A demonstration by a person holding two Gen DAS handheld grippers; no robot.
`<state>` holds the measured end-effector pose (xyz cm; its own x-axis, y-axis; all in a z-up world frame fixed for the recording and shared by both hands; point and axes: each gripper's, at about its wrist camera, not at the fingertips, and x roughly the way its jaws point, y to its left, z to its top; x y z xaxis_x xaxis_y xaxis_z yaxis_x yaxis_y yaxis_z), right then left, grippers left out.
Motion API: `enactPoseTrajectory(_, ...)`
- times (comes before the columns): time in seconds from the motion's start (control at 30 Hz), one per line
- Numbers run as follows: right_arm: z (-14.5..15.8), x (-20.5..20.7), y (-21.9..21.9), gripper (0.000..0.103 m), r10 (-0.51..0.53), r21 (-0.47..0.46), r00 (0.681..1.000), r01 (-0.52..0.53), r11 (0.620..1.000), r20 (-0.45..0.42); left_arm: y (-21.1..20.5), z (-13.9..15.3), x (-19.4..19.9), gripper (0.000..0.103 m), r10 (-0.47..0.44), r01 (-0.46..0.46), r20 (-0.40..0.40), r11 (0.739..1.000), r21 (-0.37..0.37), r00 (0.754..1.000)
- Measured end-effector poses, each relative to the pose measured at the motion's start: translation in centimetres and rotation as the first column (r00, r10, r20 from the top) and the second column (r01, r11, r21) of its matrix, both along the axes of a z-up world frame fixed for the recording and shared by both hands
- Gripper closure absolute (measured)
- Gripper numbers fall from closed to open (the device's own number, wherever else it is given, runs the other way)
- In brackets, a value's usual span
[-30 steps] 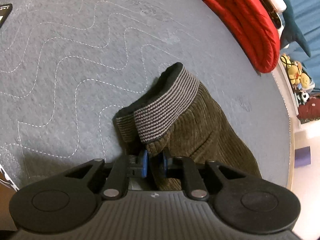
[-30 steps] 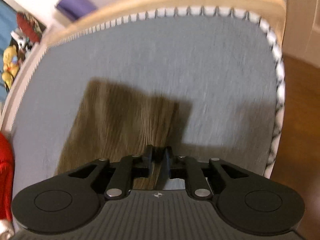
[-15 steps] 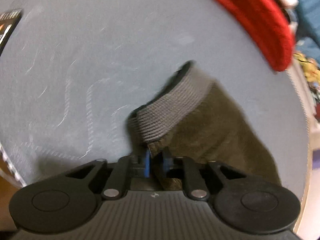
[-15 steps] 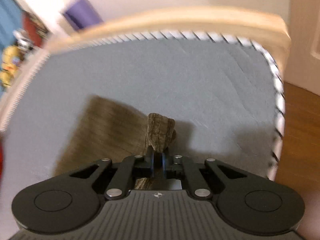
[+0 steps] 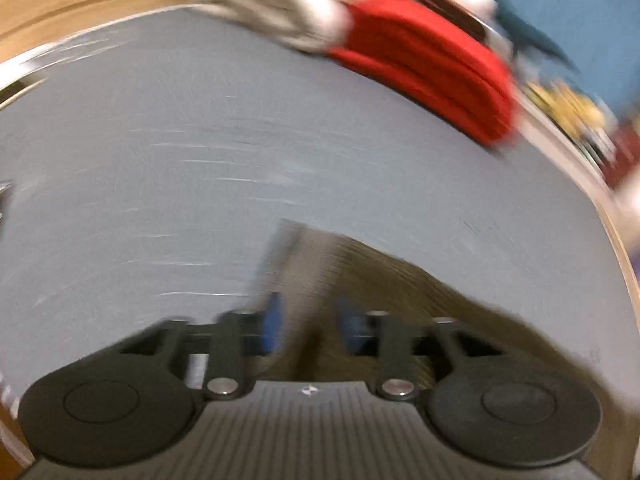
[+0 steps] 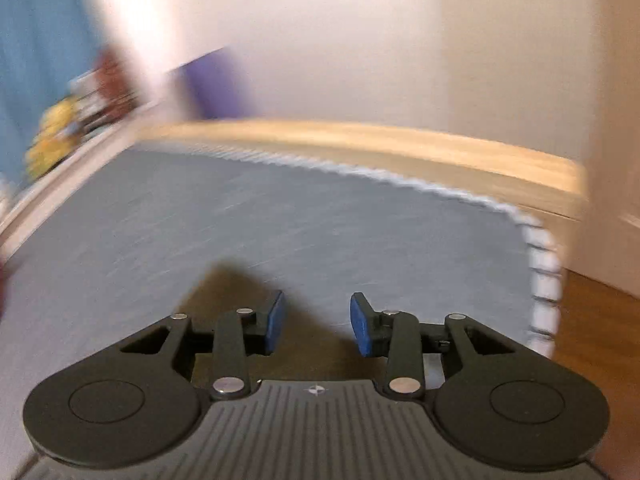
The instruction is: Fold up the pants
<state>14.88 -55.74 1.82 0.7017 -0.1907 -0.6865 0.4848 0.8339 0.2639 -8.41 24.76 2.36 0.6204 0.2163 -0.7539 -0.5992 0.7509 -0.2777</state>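
Observation:
The olive-brown corduroy pants (image 5: 380, 280) lie on the grey quilted bed cover (image 5: 200, 160). The left wrist view is blurred by motion. My left gripper (image 5: 310, 326) is open, its blue pads apart, with the pants lying just in front of and under the fingers. In the right wrist view my right gripper (image 6: 317, 322) is open and empty. A corner of the pants (image 6: 224, 292) lies below its left finger, the cover (image 6: 320, 220) ahead.
A red folded cloth (image 5: 432, 68) and a pale bundle (image 5: 272, 12) lie at the far edge of the cover. Toys (image 5: 568, 112) sit at the right. The wooden bed frame (image 6: 380, 144), a purple box (image 6: 216, 80) and the floor (image 6: 592, 320) lie beyond.
Both grippers have opened and let go of the pants. The pants now lie flat on the cover. Both cameras have tilted up and swung, blurring the views.

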Motion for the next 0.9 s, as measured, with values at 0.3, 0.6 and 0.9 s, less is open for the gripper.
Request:
enactPoseTrajectory(0.3, -7.2, 3.5, 3.8, 0.065, 0.258, 0.101, 0.92, -0.239, 0.966, -0.295, -2.1, -5.0, 8.3, 0.097, -0.213, 0.255, -0.221, 0.949, 0.183, 0.952)
enactPoseTrajectory(0.6, -4.7, 1.7, -1.3, 0.055, 0.076, 0.128, 0.991, -0.061, 0.99, -0.112, -5.4, -2.9, 7.9, 0.087, -0.269, 0.28, -0.098, 0.951, 0.128, 0.958)
enactPoseTrajectory(0.9, -8.4, 1.0, -6.5, 0.027, -0.005, 0.138, 0.991, 0.023, 0.99, -0.131, -15.1, -2.1, 10.3, 0.073, -0.501, 0.498, -0.023, 0.851, 0.17, 0.865)
